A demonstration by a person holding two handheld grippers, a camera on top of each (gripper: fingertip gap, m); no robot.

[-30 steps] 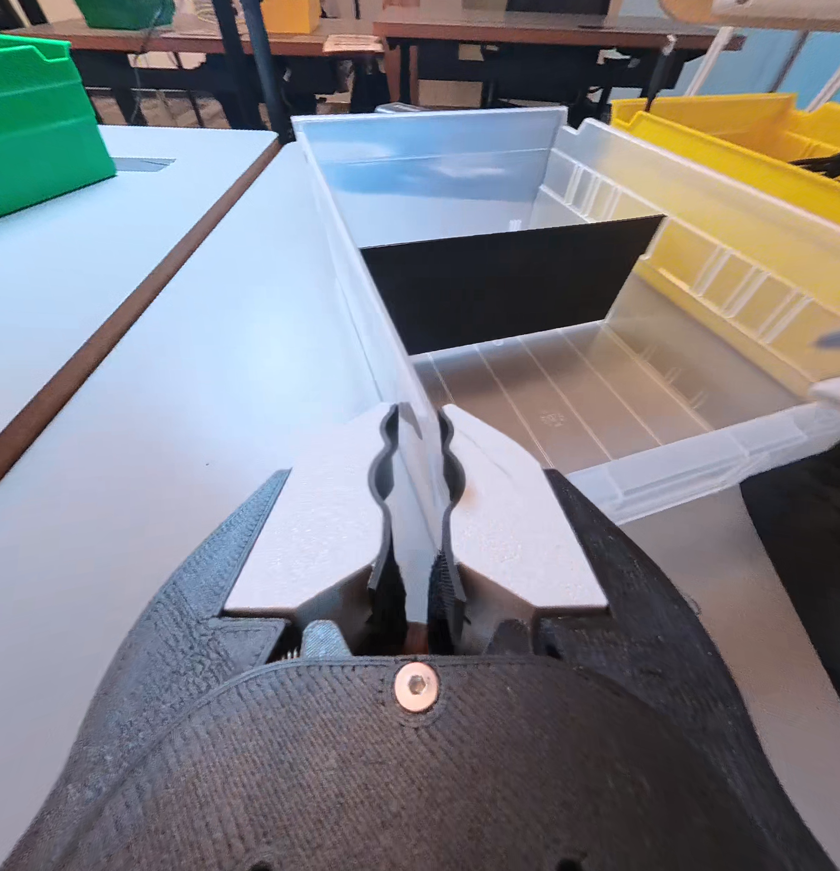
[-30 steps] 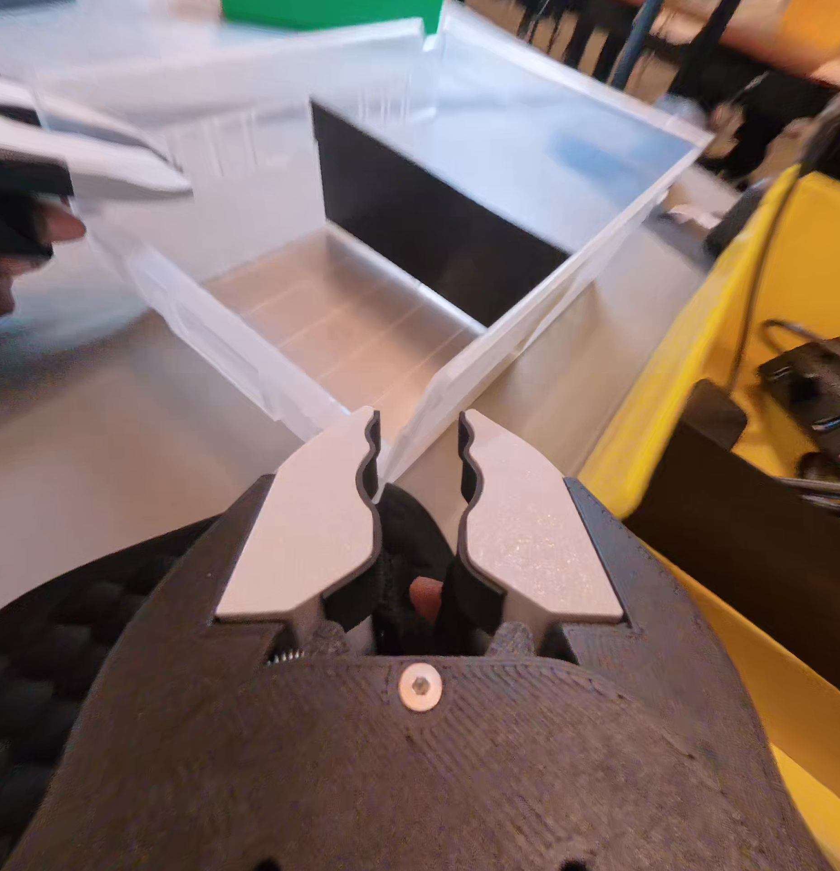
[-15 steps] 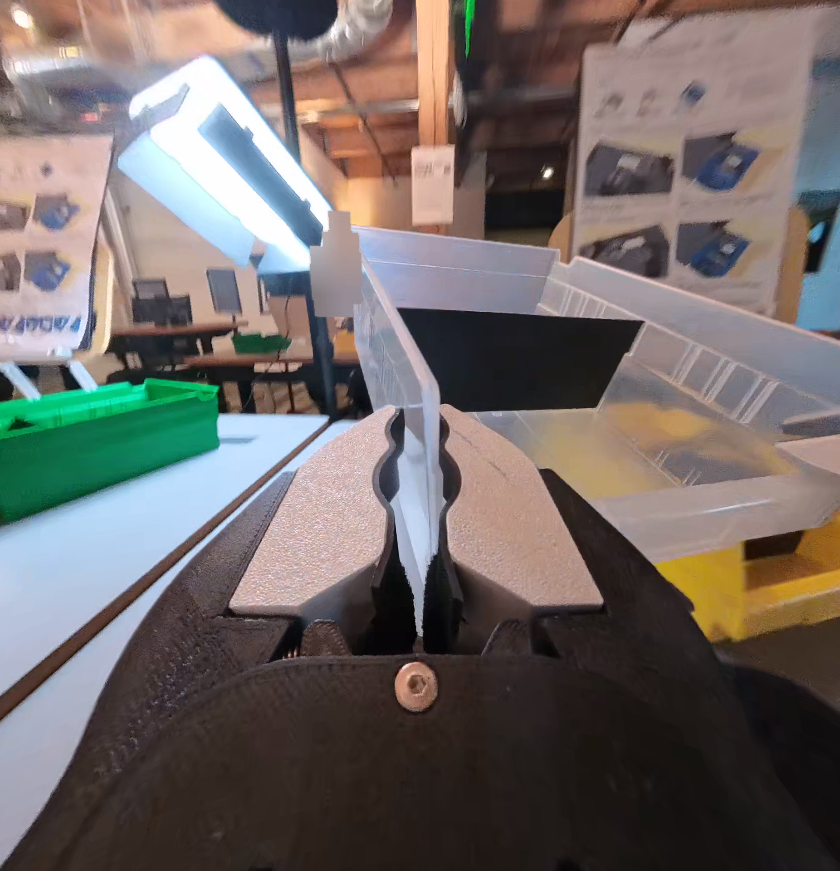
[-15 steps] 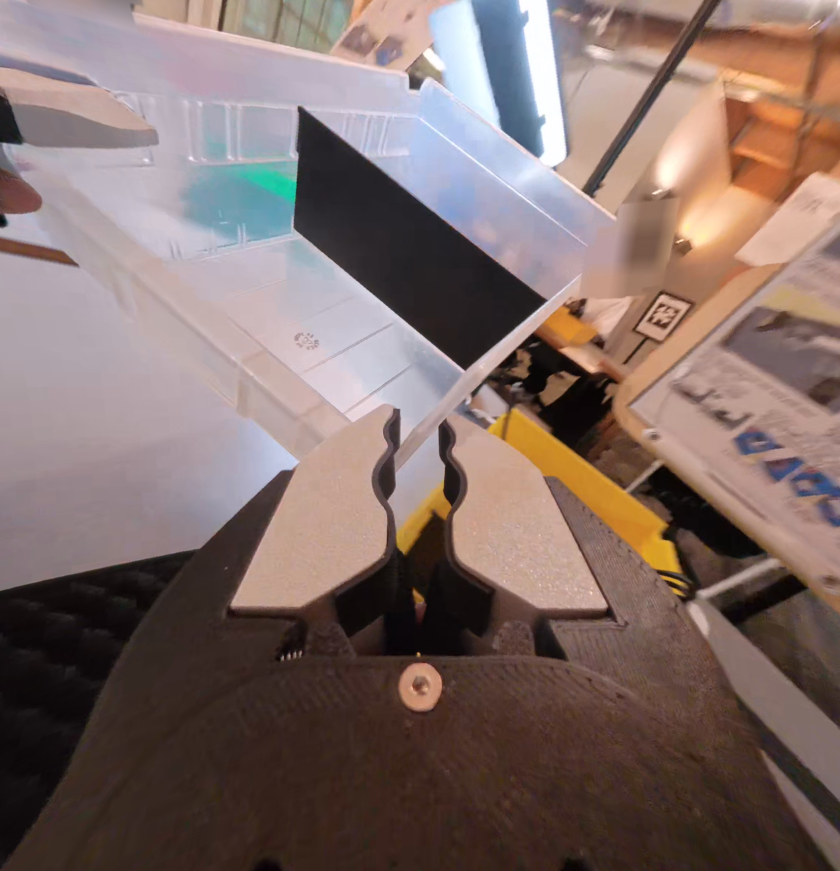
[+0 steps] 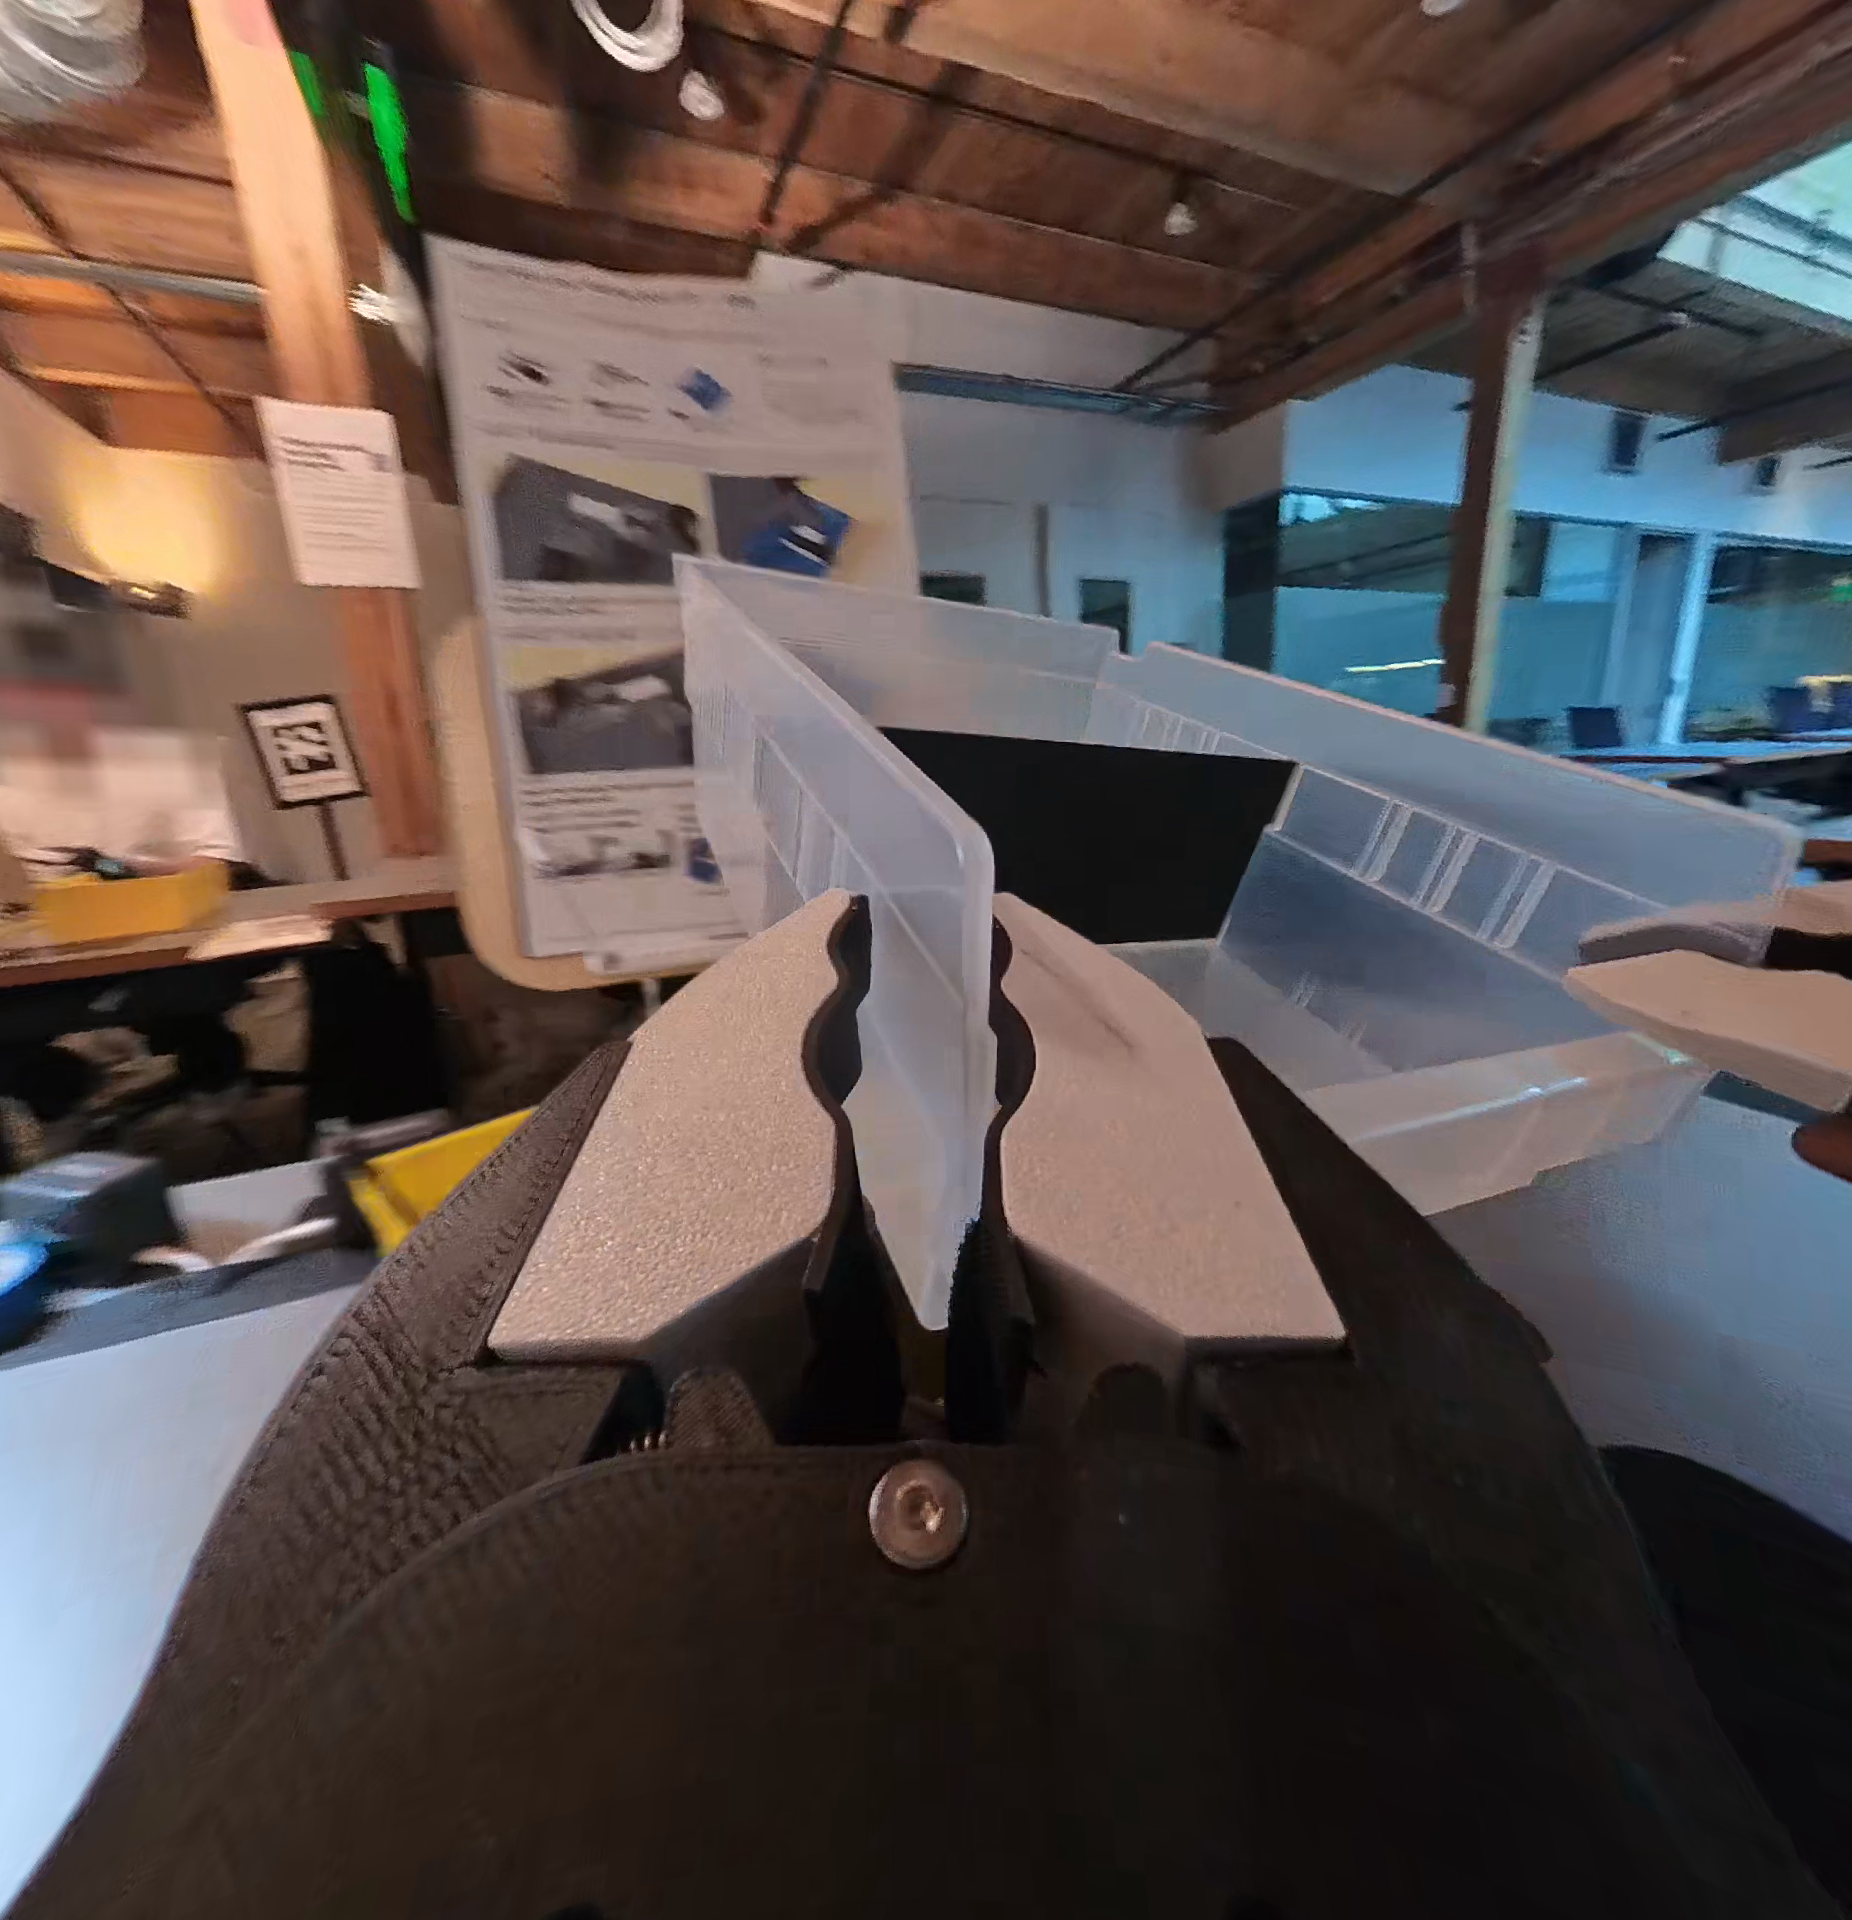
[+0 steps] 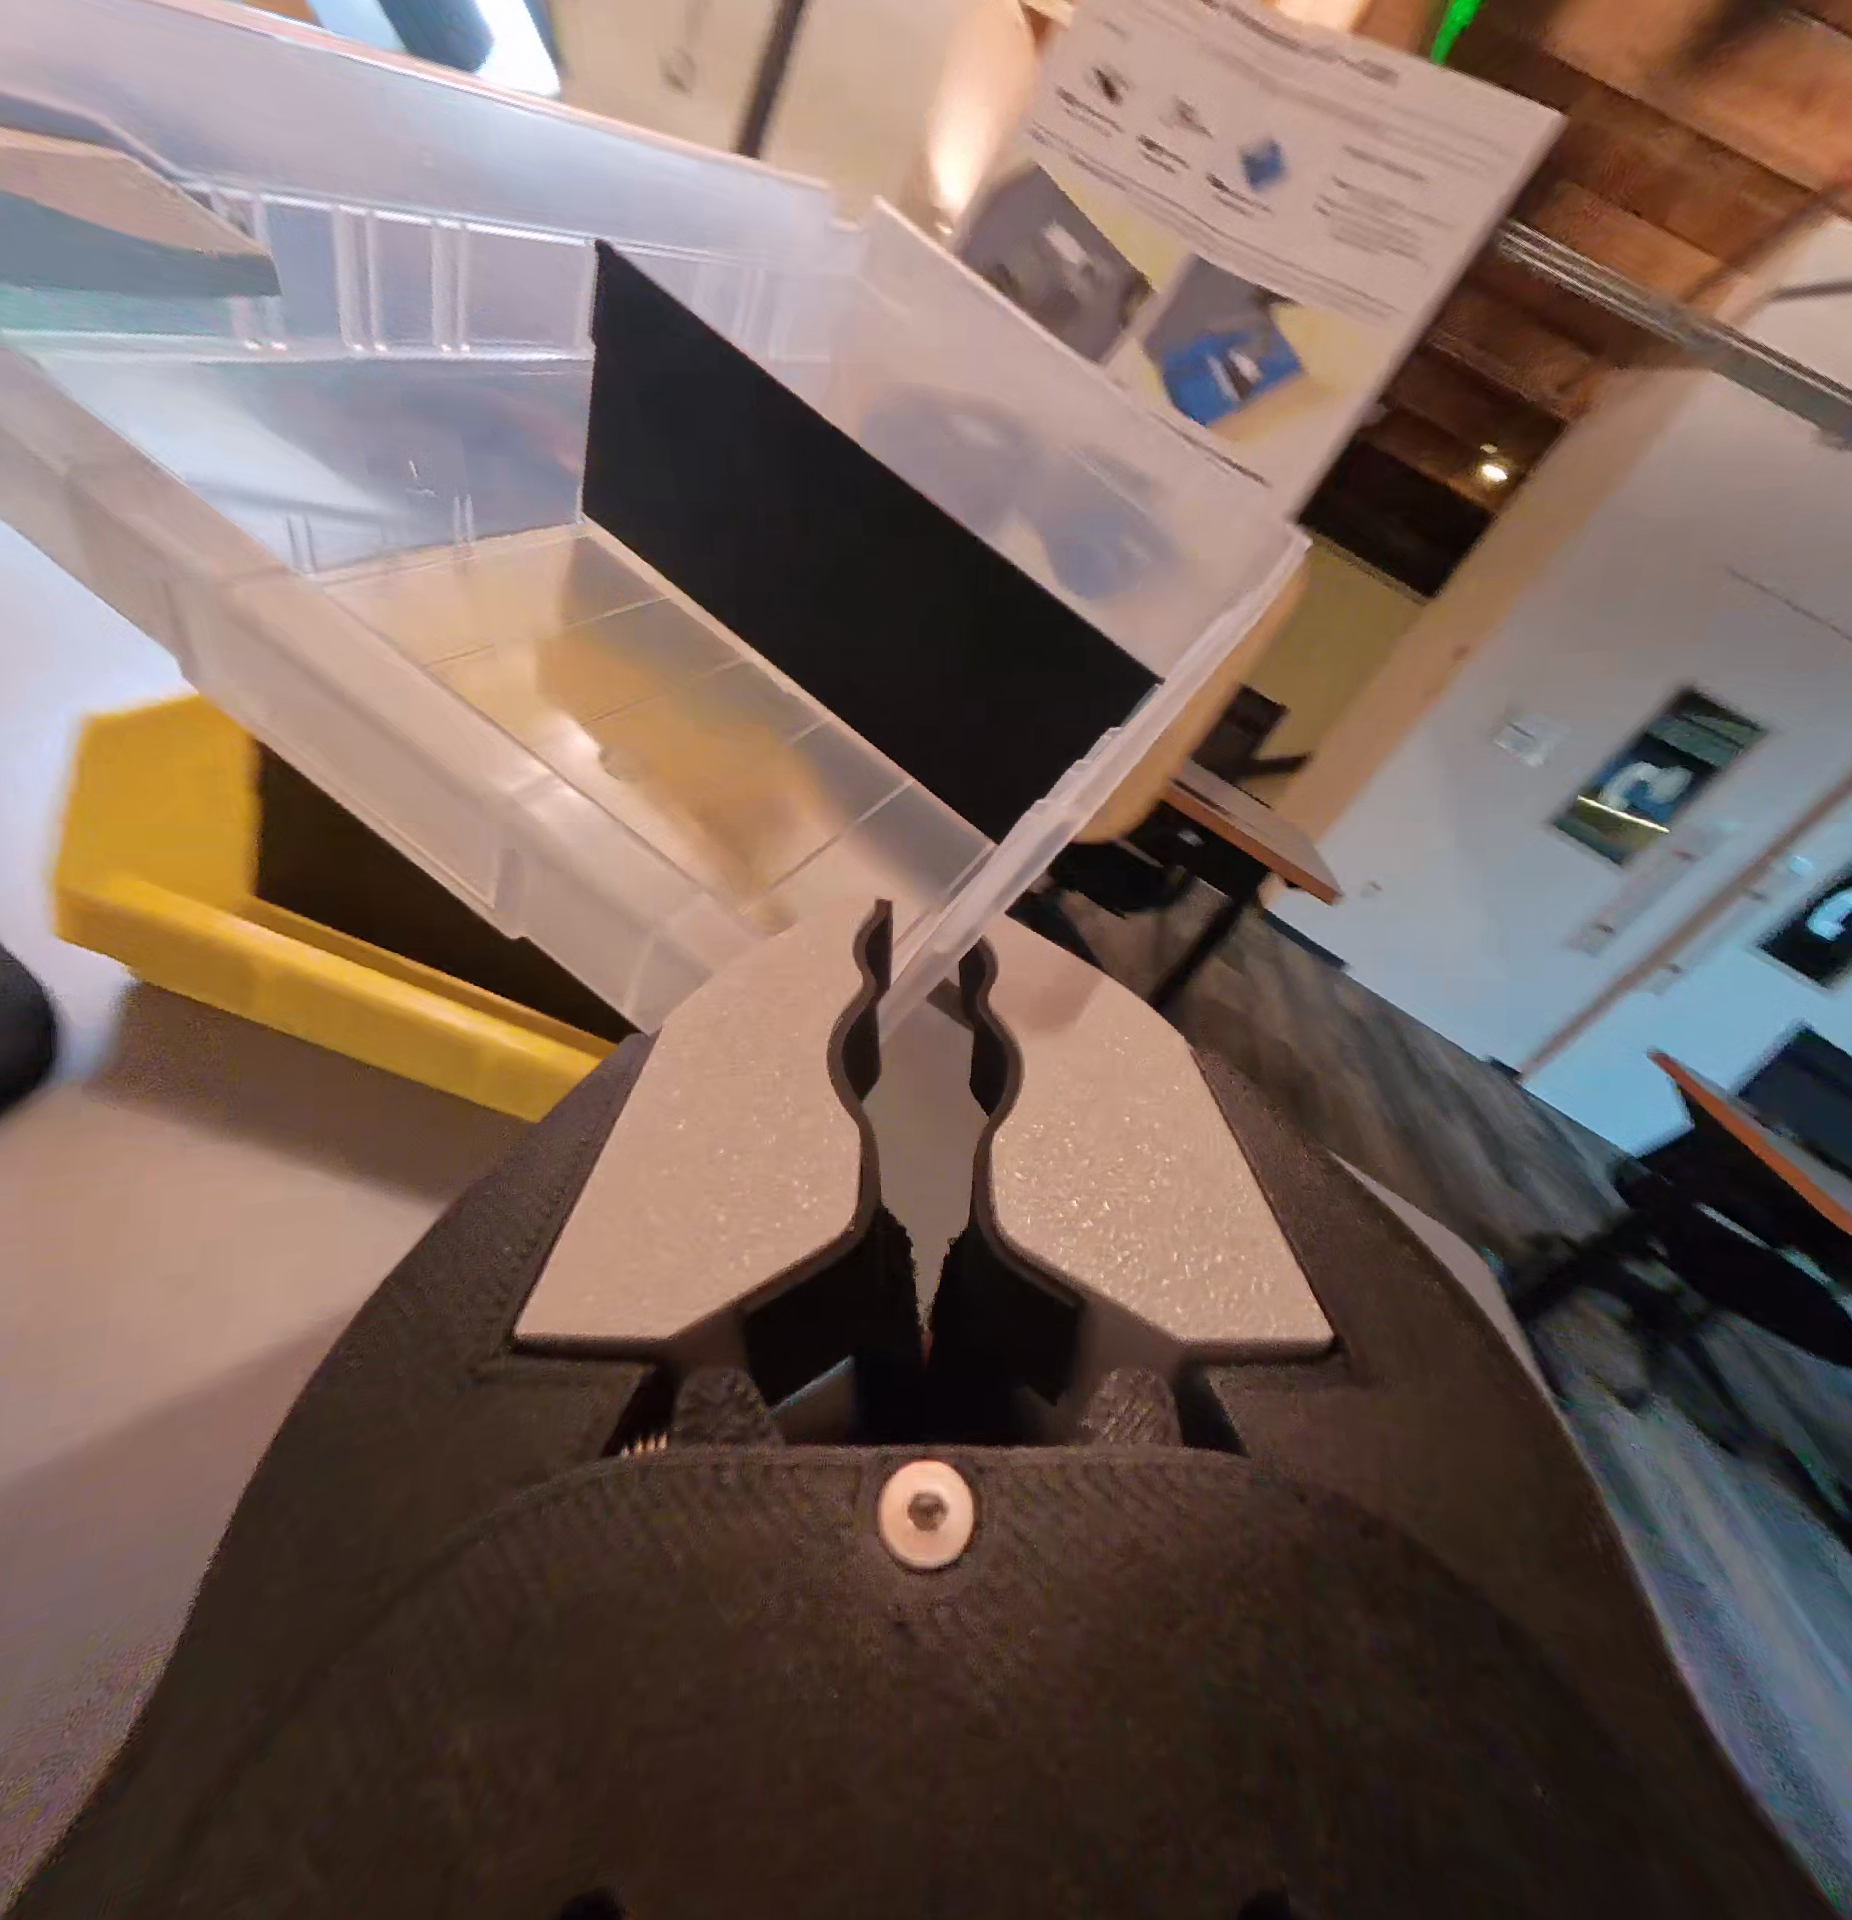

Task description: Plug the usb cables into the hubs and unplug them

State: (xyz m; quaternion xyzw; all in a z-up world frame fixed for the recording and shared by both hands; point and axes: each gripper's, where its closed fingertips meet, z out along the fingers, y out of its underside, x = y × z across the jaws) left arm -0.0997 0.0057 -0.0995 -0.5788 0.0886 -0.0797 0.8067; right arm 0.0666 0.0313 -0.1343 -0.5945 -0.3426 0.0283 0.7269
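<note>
A clear plastic bin [image 5: 1421, 862] with a black divider [image 5: 1088, 821] is held up in the air, its far end tilted upward. My left gripper [image 5: 922, 925] is shut on the bin's left wall. My right gripper [image 6: 922, 935] is shut on the bin's right wall [image 6: 1140, 748]; it also shows at the right edge of the left wrist view [image 5: 1732, 997]. The bin's near compartment [image 6: 693, 707] is empty. No USB cables or hubs are in view.
A yellow bin [image 6: 278, 935] stands on the grey table [image 6: 174, 1247] below the lifted bin. Another yellow bin [image 5: 423, 1174] shows low in the left wrist view. A poster board [image 5: 673, 582], a wooden post and desks stand behind.
Both grippers have raised the clear bin off the table and tilted it up. The right gripper, open beside the wall one second ago, has closed on it.
</note>
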